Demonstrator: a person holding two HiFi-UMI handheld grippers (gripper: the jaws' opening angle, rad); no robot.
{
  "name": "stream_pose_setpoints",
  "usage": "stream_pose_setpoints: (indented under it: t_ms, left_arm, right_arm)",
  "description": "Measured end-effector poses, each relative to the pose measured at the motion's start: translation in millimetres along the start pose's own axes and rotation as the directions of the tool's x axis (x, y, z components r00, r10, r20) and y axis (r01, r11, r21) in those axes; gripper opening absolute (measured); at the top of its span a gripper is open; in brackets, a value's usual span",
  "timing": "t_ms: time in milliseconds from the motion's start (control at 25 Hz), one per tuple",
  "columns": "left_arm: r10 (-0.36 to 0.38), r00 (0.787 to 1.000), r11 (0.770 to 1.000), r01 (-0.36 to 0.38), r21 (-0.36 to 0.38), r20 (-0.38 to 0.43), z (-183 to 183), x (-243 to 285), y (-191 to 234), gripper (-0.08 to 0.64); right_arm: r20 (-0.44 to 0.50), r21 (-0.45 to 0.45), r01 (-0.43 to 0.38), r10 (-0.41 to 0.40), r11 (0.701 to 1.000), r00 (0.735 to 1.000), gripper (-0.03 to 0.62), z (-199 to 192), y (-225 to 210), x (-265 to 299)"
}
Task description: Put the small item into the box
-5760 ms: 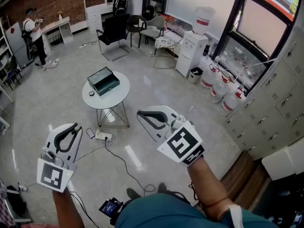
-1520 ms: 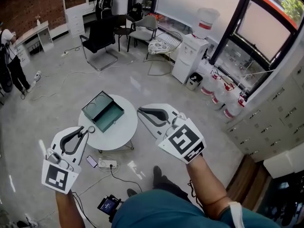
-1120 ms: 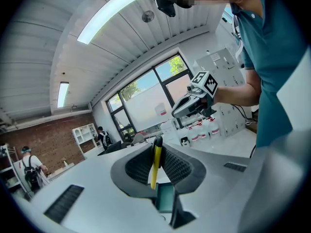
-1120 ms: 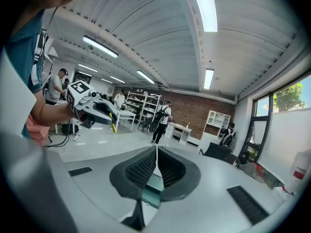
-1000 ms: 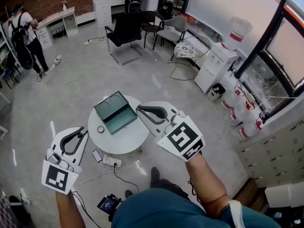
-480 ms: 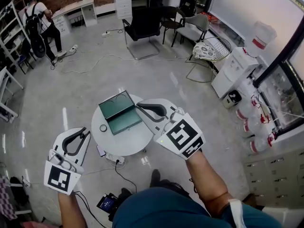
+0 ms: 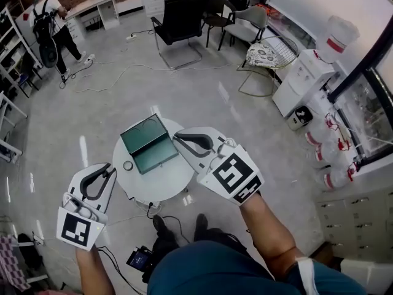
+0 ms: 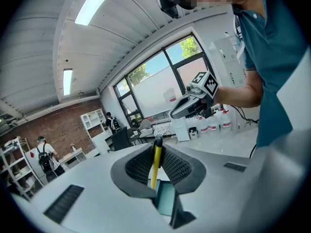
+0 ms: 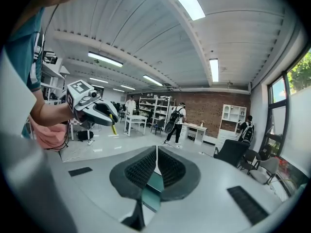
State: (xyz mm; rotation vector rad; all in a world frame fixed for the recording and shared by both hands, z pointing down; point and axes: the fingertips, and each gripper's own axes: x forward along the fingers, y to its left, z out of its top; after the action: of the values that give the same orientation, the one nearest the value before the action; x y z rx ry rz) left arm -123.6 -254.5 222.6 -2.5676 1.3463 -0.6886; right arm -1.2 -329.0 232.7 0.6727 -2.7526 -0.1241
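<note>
The grey floor point(image 7: 73, 121) fills most of the head view. On it stands a round white surface point(image 7: 161, 183).

On the surface's far half lies the box point(image 7: 147, 145). It is dark green and rectangular, and it lies open, with its lid folded back flat and two round outlines inside the lid. The inside of the tray looks bare.

The right claw point(image 7: 179, 140) shows in front of the surface's right edge, with its tips pointing towards the box. In its own view the right claw point(image 9: 156, 159) has its ribbed pads pressed together with nothing between them.

The left claw point(image 7: 109, 168) is to the left of the surface on its near side, clear of its rim. In its own view the left claw point(image 8: 156, 152) is clamped on a yellow stick point(image 8: 155, 166). The stick is thin and straight with a dark cap at its far end, and it stands upright between the pads. From the right gripper view the same stick point(image 9: 113, 128) pokes down out of the left claw.

A small ring point(image 7: 128, 165), pale with a dark centre, lies on the surface just beside the box's left near corner.
</note>
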Motion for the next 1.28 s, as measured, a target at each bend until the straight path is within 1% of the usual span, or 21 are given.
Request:
stream_pose_setpoints:
  t_ms: [120,320,600,800,960,1120,1280]
  left_arm:
    - [-0.05,0.999,0.999,0.05,0.003,0.014,-10.5,21.0,3.5,0.061]
    - [-0.137,0.99,0.991,0.137,0.001,0.032,-26.6,48.5,8.3,0.061]
    - [-0.221,0.975,0.975,0.222,-0.022,0.036,-70.2,77.9,27.2,0.061]
    - [-0.254,0.966,0.966,0.255,-0.041,0.04,-133.9,88.6,16.6,0.061]
    - [-0.279,0.96,0.958,0.279,-0.069,0.019,-143.1,114.3,26.4,0.061]
    - [-0.299,0.954,0.95,0.298,-0.093,0.005,-179.2,129.4,25.8,0.061]
    - [-0.321,0.947,0.941,0.316,-0.122,-0.02,-201.5,161.7,29.8,0.061]
  right_arm:
    - [-0.027,0.015,0.039,-0.038,0.999,0.999,0.04,-14.3,-8.3,3.0]
    - [-0.073,0.045,0.1,-0.097,0.994,0.993,0.04,-34.0,-16.0,10.6]
    - [-0.132,0.079,0.158,-0.147,0.984,0.98,0.04,-62.5,-19.8,42.2]
    - [-0.169,0.09,0.181,-0.164,0.979,0.972,0.04,-112.8,5.1,63.5]
    - [-0.202,0.114,0.188,-0.163,0.975,0.966,0.04,-123.2,-11.8,70.1]
    - [-0.232,0.134,0.195,-0.161,0.972,0.959,0.04,-153.0,-6.2,84.7]
    - [-0.258,0.163,0.201,-0.155,0.966,0.954,0.04,-177.5,-22.2,95.9]
